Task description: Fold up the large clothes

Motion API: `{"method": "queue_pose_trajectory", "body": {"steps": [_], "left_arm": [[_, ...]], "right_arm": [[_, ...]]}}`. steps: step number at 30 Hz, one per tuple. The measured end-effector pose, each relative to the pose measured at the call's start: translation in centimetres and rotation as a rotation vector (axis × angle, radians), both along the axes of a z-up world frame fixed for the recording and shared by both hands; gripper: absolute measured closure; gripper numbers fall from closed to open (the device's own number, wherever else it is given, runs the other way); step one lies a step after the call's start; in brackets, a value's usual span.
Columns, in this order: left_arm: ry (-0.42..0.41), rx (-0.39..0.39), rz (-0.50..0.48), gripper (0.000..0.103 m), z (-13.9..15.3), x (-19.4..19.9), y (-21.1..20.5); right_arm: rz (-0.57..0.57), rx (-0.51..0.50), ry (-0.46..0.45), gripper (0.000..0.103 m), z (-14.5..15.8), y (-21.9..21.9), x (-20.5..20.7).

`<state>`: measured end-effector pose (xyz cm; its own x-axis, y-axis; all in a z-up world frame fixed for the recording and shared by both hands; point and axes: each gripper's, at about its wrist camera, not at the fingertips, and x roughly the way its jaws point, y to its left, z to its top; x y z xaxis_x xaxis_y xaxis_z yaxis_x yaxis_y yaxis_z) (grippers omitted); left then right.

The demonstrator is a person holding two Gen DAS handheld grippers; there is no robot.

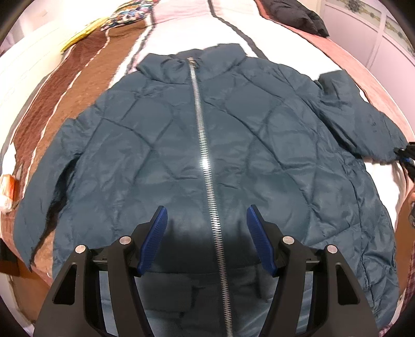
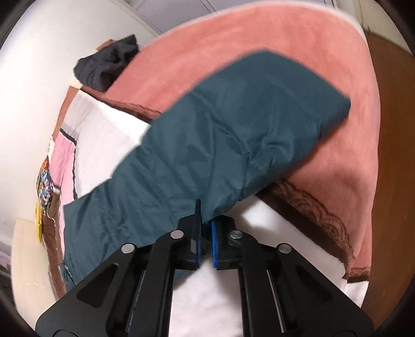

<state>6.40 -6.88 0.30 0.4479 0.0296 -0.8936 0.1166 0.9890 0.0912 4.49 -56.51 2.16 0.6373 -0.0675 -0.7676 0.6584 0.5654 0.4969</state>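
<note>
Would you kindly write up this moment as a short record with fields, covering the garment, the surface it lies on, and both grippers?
garment: teal quilted jacket, front up, zipper closed
surface: bed with patchwork cover
left gripper: open, hovering above the jacket's lower front
right gripper: shut on the edge of the jacket's sleeve
other items: dark garment at the far end of the bed
fold progress: none visible yet

My bed [image 1: 280,44], striped brown, white and pink cover: teal quilted jacket [image 1: 160,145] spread flat, black garment [image 1: 298,15], pink blanket [image 2: 259,46].
</note>
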Motion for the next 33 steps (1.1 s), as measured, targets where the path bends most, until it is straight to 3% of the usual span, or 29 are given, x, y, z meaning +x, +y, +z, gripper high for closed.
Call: {"method": "queue_pose_trajectory", "body": {"steps": [7,12,15,19,23,26,31,33], "left_arm": [[-0.045,-0.037,0.119,0.040,1.1,-0.2,5.4],[-0.083,-0.072,0.215,0.040,1.9,-0.6,9.7],[-0.109,-0.093,0.276,0.040,2.4,-0.9,12.6],[-0.137,-0.108,0.347,0.040,2.7,-1.5,16.0],[-0.144,-0.120,0.397,0.040,2.4,-2.0,18.7],[-0.144,-0.121,0.425,0.040,2.0,-2.4,20.5],[-0.132,-0.123,0.463,0.040,1.1,-2.6,23.1],[-0.129,-0.123,0.464,0.040,0.9,-2.4,23.5]], "right_arm": [[0.172,-0.336,-0.149,0.098,10.6,7.1,2.7],[0.440,-0.618,-0.255,0.098,17.2,18.5,6.2],[0.610,-0.765,-0.300,0.098,18.3,26.3,7.5],[0.873,-0.887,-0.325,0.098,15.8,37.4,8.4],[1.112,-0.975,-0.280,0.098,10.3,46.9,8.2],[1.267,-1.043,-0.202,0.098,4.9,51.6,7.8],[1.395,-1.219,-0.066,0.097,-2.5,55.6,6.4],[1.435,-1.261,-0.042,0.082,-3.8,55.8,5.9]]}}
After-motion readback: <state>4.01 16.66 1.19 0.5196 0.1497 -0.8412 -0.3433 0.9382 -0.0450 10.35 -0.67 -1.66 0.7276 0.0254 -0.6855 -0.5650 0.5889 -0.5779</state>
